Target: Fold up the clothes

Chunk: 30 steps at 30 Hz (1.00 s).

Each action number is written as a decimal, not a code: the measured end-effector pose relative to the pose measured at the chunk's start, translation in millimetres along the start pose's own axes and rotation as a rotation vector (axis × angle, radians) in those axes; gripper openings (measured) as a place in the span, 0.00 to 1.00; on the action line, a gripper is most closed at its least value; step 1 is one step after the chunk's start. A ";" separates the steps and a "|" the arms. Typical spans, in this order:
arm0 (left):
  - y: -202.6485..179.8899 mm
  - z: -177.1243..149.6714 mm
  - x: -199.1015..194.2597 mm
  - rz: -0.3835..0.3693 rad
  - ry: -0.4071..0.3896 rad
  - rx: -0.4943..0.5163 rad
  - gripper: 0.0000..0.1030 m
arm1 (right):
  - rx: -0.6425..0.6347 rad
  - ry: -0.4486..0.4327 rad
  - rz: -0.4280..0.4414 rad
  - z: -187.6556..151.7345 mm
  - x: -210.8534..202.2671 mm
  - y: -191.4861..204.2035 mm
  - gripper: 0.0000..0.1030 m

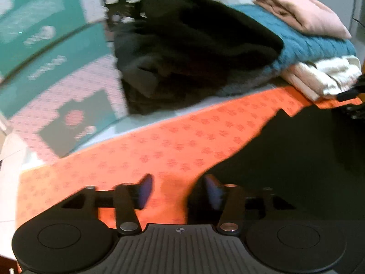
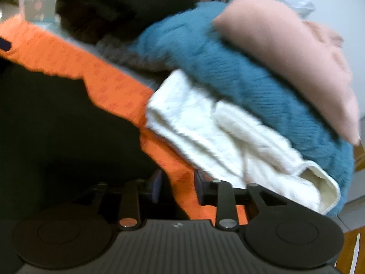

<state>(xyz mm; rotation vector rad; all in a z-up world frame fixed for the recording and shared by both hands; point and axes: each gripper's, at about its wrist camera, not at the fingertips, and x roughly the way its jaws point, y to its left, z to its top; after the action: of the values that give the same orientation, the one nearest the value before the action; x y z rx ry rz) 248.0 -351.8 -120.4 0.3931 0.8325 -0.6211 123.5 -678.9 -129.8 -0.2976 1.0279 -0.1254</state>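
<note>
An orange patterned cloth (image 1: 178, 141) lies spread in front of me, with a dark garment (image 1: 296, 159) on its right part. My left gripper (image 1: 179, 190) stands open at the edge where the dark garment meets the orange cloth. In the right wrist view my right gripper (image 2: 178, 186) has its fingers on either side of a fold of the orange cloth (image 2: 180, 182), with a gap still showing. The dark garment (image 2: 57, 125) fills the left of that view. Both frames are blurred.
A black heap of clothes (image 1: 194, 52) lies behind the orange cloth. To its right is a stack: pink garment (image 1: 301, 11), teal knit (image 1: 314, 43), cream knit (image 1: 324, 77). The same stack shows close in the right wrist view (image 2: 251, 86). A teal and pink patterned cloth (image 1: 52, 64) lies at left.
</note>
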 end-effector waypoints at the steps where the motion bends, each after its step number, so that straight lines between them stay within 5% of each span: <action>1: 4.5 0.3 -6.8 -0.006 0.006 -0.011 0.60 | 0.021 0.004 0.004 0.6 -7.3 -5.3 0.34; 7: 24.3 -10.6 -65.2 -0.049 0.022 -0.015 0.60 | 0.151 0.055 0.039 -21.5 -70.2 -33.0 0.35; 17: 34.3 -78.1 -165.3 -0.134 0.034 -0.131 0.61 | 0.245 0.100 0.098 -123.0 -178.3 -14.3 0.36; 30: -47.6 -212.3 -263.5 -0.069 0.090 -0.192 0.64 | 0.249 0.099 0.261 -253.0 -264.2 68.3 0.37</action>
<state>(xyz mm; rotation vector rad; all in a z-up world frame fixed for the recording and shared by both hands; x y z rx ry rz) -37.4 -177.8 -49.7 0.2194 0.9862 -0.5844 -231.6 -596.8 -54.5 0.0707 1.1270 -0.0314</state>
